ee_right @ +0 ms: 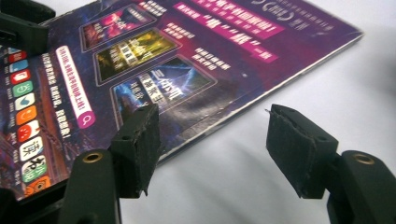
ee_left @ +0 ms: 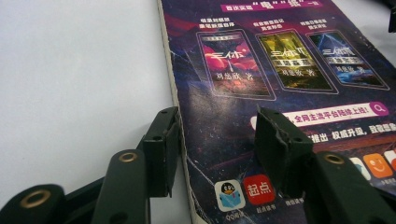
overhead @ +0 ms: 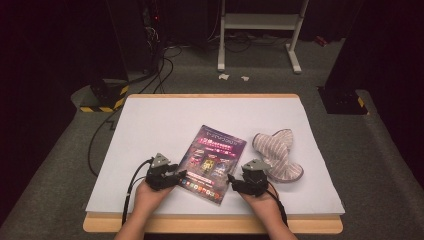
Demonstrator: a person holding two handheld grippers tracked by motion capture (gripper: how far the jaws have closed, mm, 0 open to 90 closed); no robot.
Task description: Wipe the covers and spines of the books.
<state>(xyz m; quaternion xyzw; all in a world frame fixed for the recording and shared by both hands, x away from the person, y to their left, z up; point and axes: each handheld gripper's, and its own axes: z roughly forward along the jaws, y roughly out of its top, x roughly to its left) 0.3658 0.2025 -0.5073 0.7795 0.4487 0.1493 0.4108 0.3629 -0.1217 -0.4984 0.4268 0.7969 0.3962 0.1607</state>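
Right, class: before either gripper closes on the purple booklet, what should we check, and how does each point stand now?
1. Left gripper open, straddling the booklet's edge: ok.
2. Right gripper open, straddling the opposite edge: ok.
3. Booklet lying flat on the white table cover: ok.
4. Striped cloth apart from the booklet: ok.
5. A jaw already under the booklet: cannot tell.

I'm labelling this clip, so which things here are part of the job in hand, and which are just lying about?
In play, judging by the grippers:
- magazine
- left gripper, jaws straddling its edge
- right gripper, jaws straddling the opposite edge

Lying about:
- striped cloth
- paper scraps on the floor
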